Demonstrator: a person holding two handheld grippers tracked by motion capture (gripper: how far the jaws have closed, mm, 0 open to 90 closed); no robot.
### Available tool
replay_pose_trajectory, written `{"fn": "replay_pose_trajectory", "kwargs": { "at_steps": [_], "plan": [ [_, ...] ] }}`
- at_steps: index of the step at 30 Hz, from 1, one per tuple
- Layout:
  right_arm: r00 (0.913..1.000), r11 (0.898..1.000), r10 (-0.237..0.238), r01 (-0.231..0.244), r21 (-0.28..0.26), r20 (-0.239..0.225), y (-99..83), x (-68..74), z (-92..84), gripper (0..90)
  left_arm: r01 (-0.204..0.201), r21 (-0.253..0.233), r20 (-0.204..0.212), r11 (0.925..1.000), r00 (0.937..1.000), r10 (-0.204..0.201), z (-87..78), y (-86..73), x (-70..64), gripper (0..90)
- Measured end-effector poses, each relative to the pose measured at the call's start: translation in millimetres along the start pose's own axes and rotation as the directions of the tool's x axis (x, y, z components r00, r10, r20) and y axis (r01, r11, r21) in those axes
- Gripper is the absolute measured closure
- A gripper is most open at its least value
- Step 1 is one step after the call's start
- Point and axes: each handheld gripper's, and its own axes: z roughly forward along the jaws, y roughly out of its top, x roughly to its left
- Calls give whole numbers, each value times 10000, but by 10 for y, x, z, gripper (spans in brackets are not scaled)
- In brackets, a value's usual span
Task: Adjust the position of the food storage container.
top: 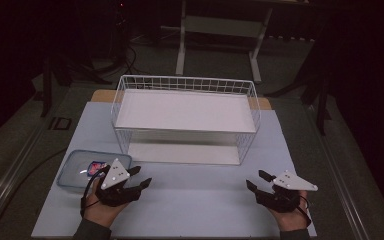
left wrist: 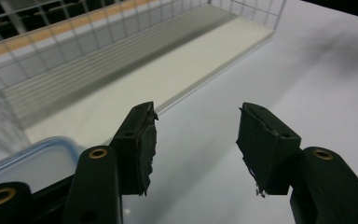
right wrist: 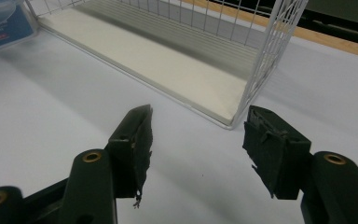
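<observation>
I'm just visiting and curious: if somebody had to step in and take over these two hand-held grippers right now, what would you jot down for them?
Left gripper: open, nothing between its jaws, hovering just beside the clear lidded container.
Right gripper: open, empty, over the white mat near the front right corner of the rack.
Things: the container sits at the mat's front left with something red and pink inside. The white wire shelf rack stands in the middle, both levels bare.
Done: nothing moved yet, by the look of it.
Left: probably grasping the container, which the left gripper is nearest.
</observation>
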Motion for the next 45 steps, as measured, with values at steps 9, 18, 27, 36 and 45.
{"fn": "replay_pose_trajectory", "kwargs": {
  "at_steps": [9,18,27,36,45],
  "plan": [
    [10000,10000,-53,53,-2,34,-1,-2,4,407,326,-98,-721,9994,9968,-332,-179,-8,210,531],
    [9999,10000,39,-38,-70,100,-7,-20,0,407,500,-129,-1724,9987,9837,-514,-471,-3,504,671],
    [10000,10000,-1,1,-68,95,-3,-17,5,408,1085,218,-2970,9939,9499,-972,-724,-76,845,890],
    [10000,10000,42,-42,-82,90,1,-19,2,409,1955,574,-4024,9790,9020,-1565,-828,-193,1228,894],
    [9999,9999,82,-82,-106,59,1,-25,0,410,2874,578,-4549,9561,8601,-2310,-904,-416,1491,894]
  ]
}}
